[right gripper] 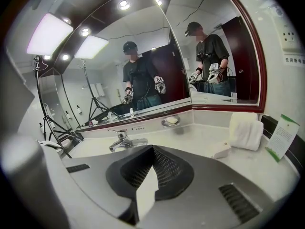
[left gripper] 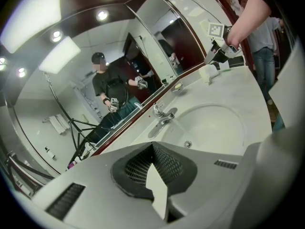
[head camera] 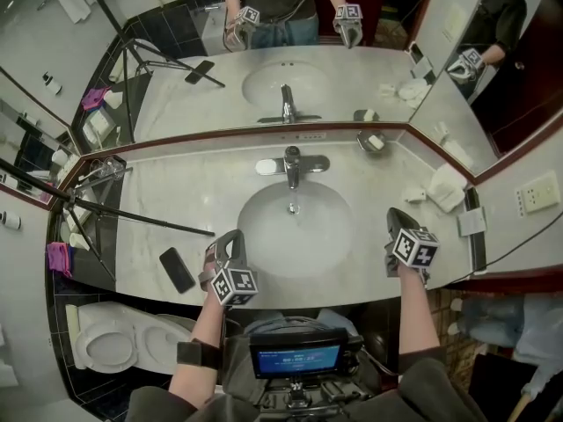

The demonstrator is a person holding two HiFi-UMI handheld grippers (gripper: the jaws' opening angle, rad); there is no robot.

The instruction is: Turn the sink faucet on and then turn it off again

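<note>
**A:** Where is the faucet?

**B:** The faucet (head camera: 292,163) stands at the back rim of the sink (head camera: 264,244), in the middle of the counter (head camera: 198,202) and just below the mirror (head camera: 193,95). Its spout reaches out over the basin.

**A:** Is either tool on it?

**B:** No. The left gripper (head camera: 230,238) hovers at the sink's front left rim, and the right gripper (head camera: 398,221) is over the counter to the right of the basin. Both are well apart from the faucet.

**A:** And their jaws?

**B:** Each gripper's own view shows its jaws pressed together with nothing between them.

**A:** What lies around?

**B:** A dark phone (head camera: 177,269) lies flat on the counter just left of the left gripper. A soap dish (head camera: 372,141) sits at the back, right of the faucet. A folded white towel (head camera: 447,187) rests in the right corner. A black tripod (head camera: 106,202) leans across the counter's left end, and a toilet (head camera: 110,348) stands below it.
</note>
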